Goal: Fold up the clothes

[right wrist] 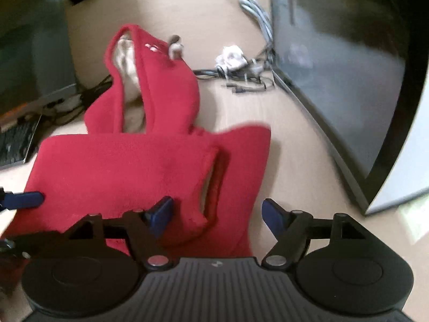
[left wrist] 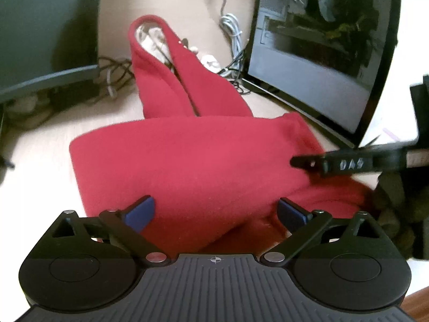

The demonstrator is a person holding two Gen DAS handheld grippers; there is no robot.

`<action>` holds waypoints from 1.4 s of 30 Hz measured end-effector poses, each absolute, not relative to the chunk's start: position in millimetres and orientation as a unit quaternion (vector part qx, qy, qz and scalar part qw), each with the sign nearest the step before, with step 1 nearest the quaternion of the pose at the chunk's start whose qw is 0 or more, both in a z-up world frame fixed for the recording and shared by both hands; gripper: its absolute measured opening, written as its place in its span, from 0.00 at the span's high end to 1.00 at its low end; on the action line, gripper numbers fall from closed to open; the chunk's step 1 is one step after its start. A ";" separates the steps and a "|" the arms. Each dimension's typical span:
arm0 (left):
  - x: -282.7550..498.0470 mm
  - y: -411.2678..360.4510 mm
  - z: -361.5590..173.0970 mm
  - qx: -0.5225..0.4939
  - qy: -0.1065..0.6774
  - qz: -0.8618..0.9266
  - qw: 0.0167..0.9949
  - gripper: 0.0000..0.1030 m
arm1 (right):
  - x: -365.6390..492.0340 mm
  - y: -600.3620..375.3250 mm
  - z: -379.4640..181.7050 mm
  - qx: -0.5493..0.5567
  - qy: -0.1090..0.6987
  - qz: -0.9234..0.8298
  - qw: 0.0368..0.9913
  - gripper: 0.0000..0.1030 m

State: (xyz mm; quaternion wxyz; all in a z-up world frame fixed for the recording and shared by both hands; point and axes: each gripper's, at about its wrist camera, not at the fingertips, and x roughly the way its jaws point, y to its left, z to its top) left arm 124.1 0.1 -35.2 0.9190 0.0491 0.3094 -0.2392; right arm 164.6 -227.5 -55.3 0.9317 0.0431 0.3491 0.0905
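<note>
Though small white marks are seen on the hoodie (right wrist: 128,166) hood, no writing can be read. The red hoodie is laid folded on a pale wood desk (right wrist: 295,139), hood pointed away. A dark monitor (left wrist: 321,53) is stood at right, another screen (left wrist: 40,32) at left, with tangled cables (left wrist: 233,26) behind. The left gripper (left wrist: 215,212) is spread wide above the cloth, nothing pinched. The right gripper (right wrist: 217,214) is held open over the hoodie's near edge, nothing gripped.
</note>
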 end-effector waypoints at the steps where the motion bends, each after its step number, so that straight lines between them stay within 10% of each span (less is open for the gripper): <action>1: 126.0 -2.8 -36.9 0.060 0.307 -0.240 0.919 0.00 | 168.5 -227.4 -57.6 0.046 0.350 0.090 0.931 0.18; 24: 251.5 -3.2 -34.3 0.133 0.287 -0.168 0.934 0.00 | 313.6 -161.7 -51.8 -0.041 0.289 0.088 0.952 0.13; 42: 23.4 85.8 4.7 0.160 0.367 -0.164 0.901 0.00 | 33.6 -222.7 -21.6 -0.190 0.318 0.177 0.912 0.01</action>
